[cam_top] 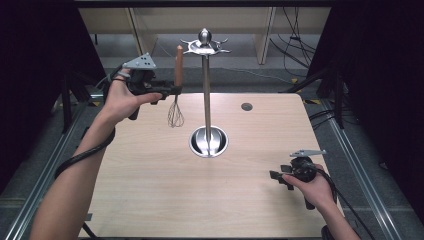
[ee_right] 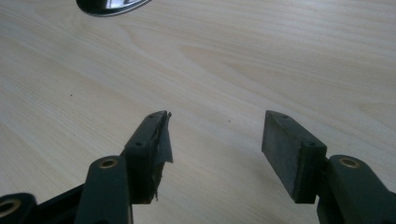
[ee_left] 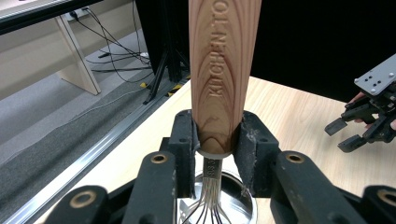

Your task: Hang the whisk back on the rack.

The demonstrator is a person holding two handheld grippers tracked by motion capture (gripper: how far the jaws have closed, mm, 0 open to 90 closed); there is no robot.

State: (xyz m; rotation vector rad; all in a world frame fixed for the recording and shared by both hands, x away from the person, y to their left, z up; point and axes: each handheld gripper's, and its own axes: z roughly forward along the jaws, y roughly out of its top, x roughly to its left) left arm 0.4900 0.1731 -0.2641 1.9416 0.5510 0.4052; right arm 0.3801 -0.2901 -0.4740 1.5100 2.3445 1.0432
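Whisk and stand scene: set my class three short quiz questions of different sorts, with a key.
1. True or false: the left gripper is shut on the whisk's wooden handle.
2. How do the right gripper's jaws stand? A open, nothing between them; B shut on a spoon; C shut on the whisk.
3. Fill in: the whisk hangs with its wire end pointing ____, left of the metal stand.

Key: 1 true; 2 A; 3 down.

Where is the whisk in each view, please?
High view: the whisk hangs upright in the left gripper, left of the stand's pole.
Left gripper view: the whisk rises at the centre, between the jaws.
Right gripper view: not in it.
Shared landmark: the stand's shiny round base.
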